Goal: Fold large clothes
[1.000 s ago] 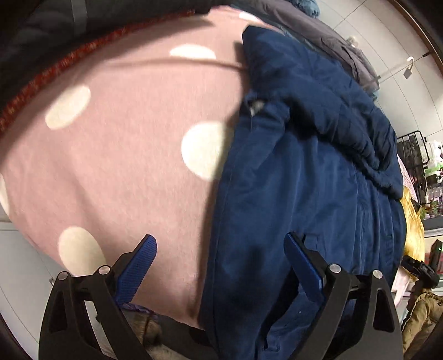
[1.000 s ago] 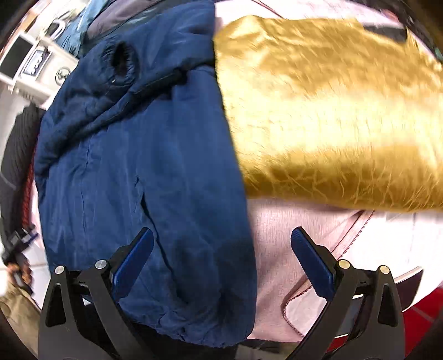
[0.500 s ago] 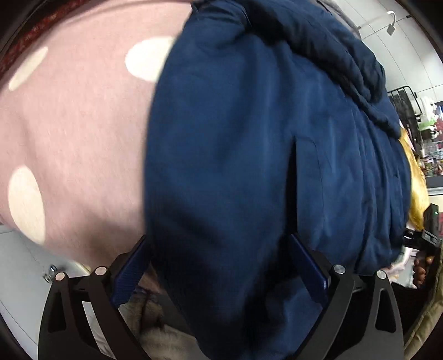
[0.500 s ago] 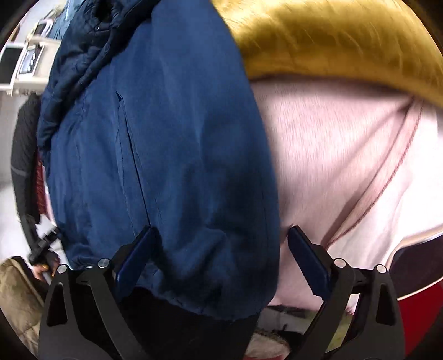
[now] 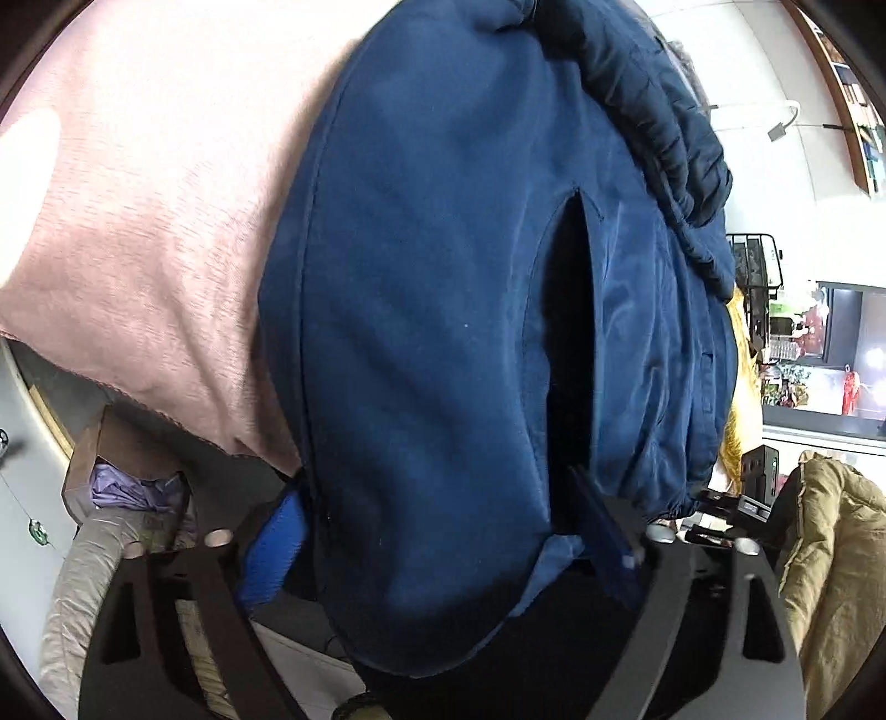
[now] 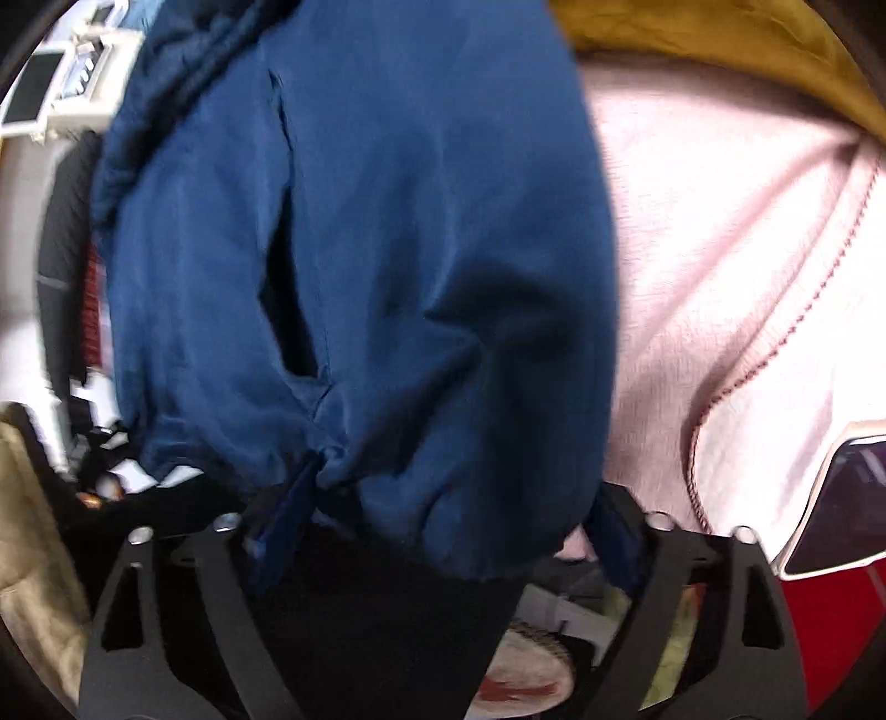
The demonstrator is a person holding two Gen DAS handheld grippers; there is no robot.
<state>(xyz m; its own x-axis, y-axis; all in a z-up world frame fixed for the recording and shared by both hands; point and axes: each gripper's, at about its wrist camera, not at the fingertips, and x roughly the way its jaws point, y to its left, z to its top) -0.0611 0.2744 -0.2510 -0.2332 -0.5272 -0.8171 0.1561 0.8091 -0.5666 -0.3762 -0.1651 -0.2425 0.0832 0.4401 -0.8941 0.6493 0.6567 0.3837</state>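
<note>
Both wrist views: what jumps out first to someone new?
The navy jacket fills the centre of both views, its hem between the wide-apart fingers of the left gripper and right gripper, a dark pocket slit gaping on it. It lies on a pink blanket, with a mustard-gold fabric at the right view's top.

Both wrist cameras look forward along their fingers, very close to the navy blue padded jacket (image 5: 432, 332) (image 6: 387, 249) hem at the pink fleece blanket's (image 5: 138, 232) (image 6: 720, 249) near edge; both share its slit pocket.
</note>
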